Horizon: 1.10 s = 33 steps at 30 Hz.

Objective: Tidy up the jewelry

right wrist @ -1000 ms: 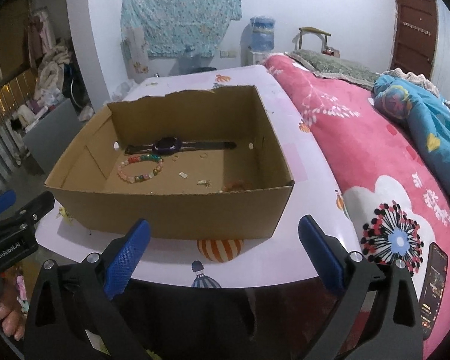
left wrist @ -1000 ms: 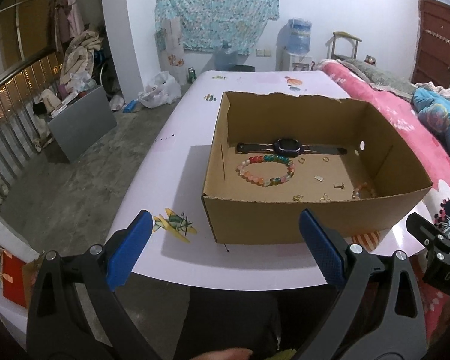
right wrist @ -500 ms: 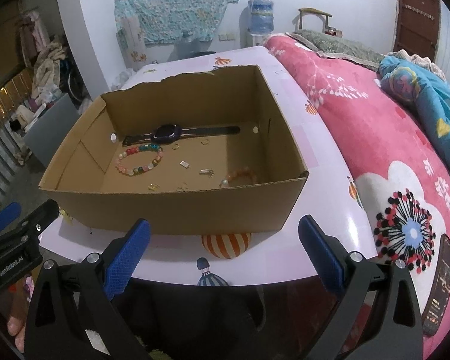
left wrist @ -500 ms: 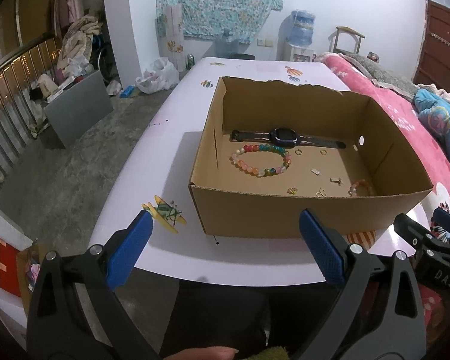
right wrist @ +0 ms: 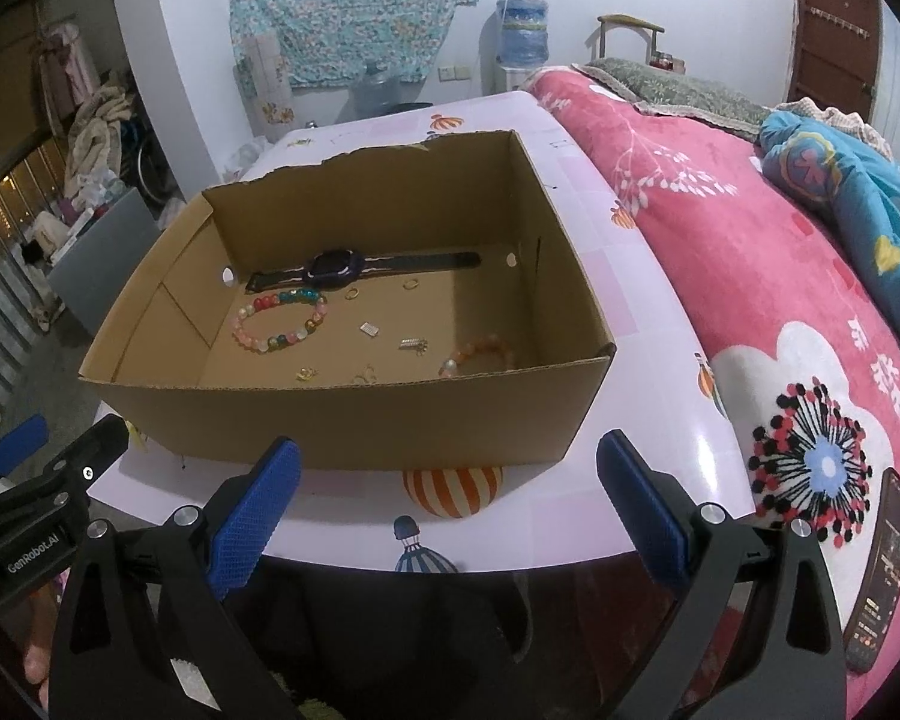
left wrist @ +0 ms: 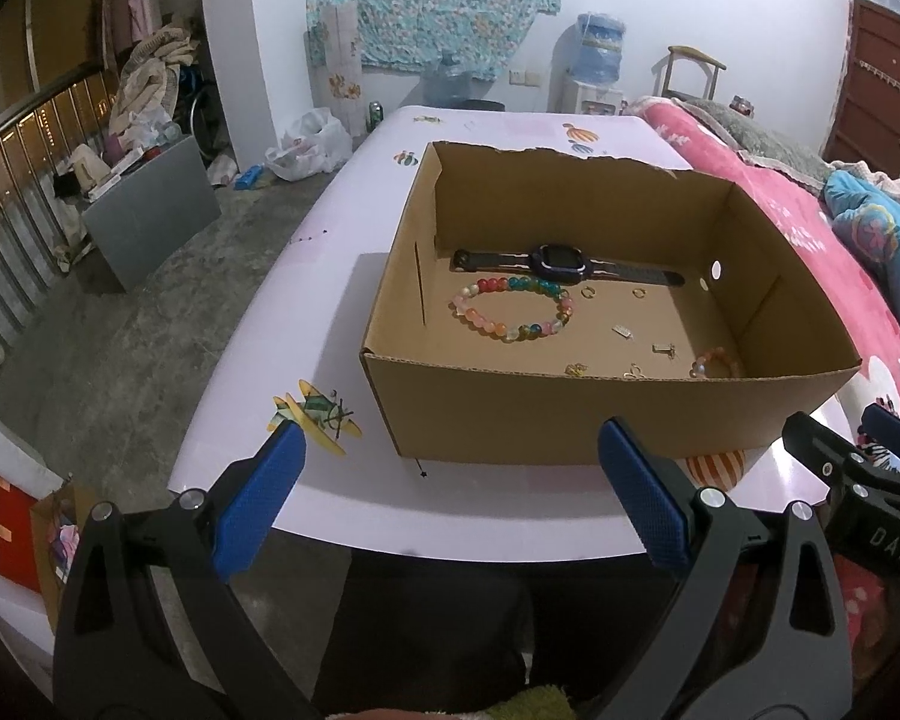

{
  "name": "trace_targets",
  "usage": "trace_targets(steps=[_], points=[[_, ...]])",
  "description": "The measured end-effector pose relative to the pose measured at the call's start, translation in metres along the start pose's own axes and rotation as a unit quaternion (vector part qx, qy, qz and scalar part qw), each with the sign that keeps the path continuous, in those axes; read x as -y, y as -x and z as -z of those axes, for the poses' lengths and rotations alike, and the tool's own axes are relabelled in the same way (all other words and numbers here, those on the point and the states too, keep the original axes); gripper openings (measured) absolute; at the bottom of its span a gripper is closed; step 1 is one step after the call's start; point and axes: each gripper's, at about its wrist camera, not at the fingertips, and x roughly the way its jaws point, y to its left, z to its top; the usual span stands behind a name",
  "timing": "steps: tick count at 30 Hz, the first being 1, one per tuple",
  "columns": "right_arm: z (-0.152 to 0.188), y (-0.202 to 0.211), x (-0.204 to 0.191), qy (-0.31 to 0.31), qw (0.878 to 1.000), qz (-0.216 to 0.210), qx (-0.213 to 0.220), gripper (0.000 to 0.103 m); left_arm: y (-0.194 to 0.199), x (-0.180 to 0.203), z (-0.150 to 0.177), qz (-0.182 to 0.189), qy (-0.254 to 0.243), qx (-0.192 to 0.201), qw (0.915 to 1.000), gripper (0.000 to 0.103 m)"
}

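Observation:
An open cardboard box (left wrist: 570, 420) (right wrist: 354, 426) stands on a white table. Inside lie a dark watch (left wrist: 561, 261) (right wrist: 333, 267), a multicoloured bead bracelet (left wrist: 513, 307) (right wrist: 279, 321), an orange bead bracelet (left wrist: 714, 363) (right wrist: 480, 354), gold rings (left wrist: 588, 292) (right wrist: 411, 284) and several small earrings and clasps (left wrist: 623, 331) (right wrist: 369, 329). My left gripper (left wrist: 453, 492) is open and empty, in front of the box's near wall. My right gripper (right wrist: 447, 501) is open and empty, at the table's near edge, right of the left one.
The white table (left wrist: 330, 276) has cartoon stickers. A pink floral bed (right wrist: 750, 276) runs along the right with a phone (right wrist: 879, 570) on it. A grey cabinet (left wrist: 150, 222) and clutter stand on the floor at left. A water dispenser (left wrist: 597, 69) is at the back wall.
Both grippers have risen and tilted down, so more of the box's floor and its jewelry shows. Both stay open and empty.

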Motion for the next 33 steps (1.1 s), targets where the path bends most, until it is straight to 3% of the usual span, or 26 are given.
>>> trace_targets(steps=[33], points=[[0.003,-0.009,0.000,-0.008,1.000,-0.010,-0.019,0.096,-0.010,0.004,0.003,0.003,0.004,-0.021,0.9998,0.095]])
